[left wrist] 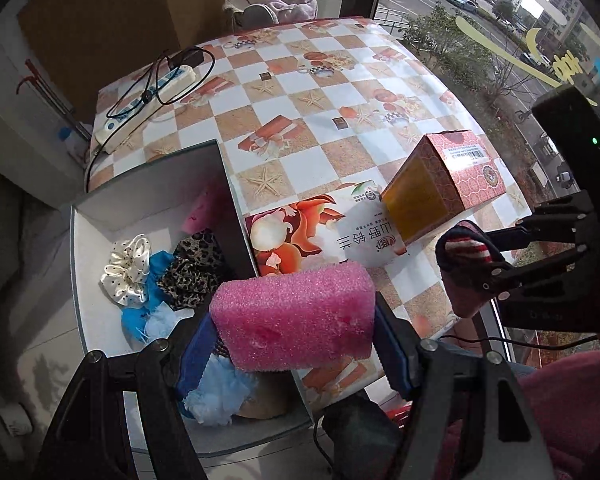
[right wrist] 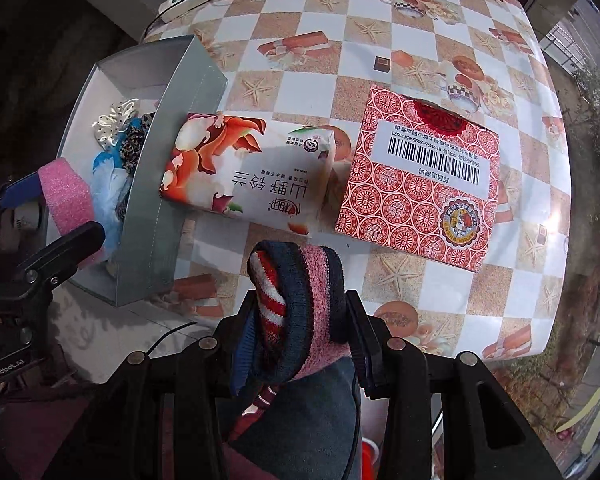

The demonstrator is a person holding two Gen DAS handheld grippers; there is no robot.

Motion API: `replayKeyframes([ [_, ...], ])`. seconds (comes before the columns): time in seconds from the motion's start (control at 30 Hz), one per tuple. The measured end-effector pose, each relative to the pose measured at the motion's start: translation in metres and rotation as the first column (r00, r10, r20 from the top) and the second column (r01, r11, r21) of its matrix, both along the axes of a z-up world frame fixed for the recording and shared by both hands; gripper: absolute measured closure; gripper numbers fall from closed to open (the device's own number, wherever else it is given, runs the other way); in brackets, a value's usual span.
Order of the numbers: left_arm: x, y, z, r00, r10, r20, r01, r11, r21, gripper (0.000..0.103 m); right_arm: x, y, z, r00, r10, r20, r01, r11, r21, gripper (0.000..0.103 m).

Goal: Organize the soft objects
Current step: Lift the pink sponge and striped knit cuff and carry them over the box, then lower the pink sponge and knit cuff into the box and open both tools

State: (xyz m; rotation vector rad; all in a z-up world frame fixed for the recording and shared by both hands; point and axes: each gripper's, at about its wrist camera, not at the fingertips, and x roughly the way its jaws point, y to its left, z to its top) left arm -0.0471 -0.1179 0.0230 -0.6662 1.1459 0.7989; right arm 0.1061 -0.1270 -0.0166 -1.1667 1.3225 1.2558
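Checkered tablecloth (left wrist: 324, 80) — power strip (left wrist: 148, 100), window (left wrist: 500, 20) beside.

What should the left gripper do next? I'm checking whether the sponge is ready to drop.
Probably carry it a little further left and open. The left gripper is shut on the pink sponge, which hangs over the grey box's right wall rather than squarely over the scrunchies inside. The right gripper holds the knitted sock over the table.
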Motion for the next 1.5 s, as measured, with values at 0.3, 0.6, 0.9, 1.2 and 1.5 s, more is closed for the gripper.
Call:
replayKeyframes([
  [0.3, -0.048, 0.009, -0.008, 0.98, 0.198, 0.009, -0.198, 0.98, -0.012, 0.028, -0.042, 0.028, 0.008, 0.992, 0.123, 0.013, -0.123, 0.992, 0.024, 0.06],
  [0.6, -0.082, 0.011, -0.018, 0.939, 0.343, 0.0, -0.343, 0.939, -0.037, 0.028, -0.086, 0.048, 0.014, 0.973, 0.232, 0.0, -0.232, 0.972, 0.048, 0.06],
  [0.9, -0.109, 0.013, -0.026, 0.887, 0.462, -0.022, -0.462, 0.885, -0.054, 0.028, -0.115, 0.061, 0.018, 0.954, 0.299, -0.012, -0.297, 0.953, 0.065, 0.06],
  [1.2, -0.124, 0.018, -0.035, 0.854, 0.52, -0.036, -0.521, 0.85, -0.078, 0.028, -0.14, 0.078, 0.024, 0.944, 0.33, -0.021, -0.326, 0.941, 0.094, 0.06],
  [1.5, -0.132, 0.027, -0.037, 0.839, 0.543, -0.035, -0.544, 0.835, -0.085, 0.028, -0.156, 0.093, 0.024, 0.944, 0.33, -0.027, -0.325, 0.939, 0.111, 0.06],
])
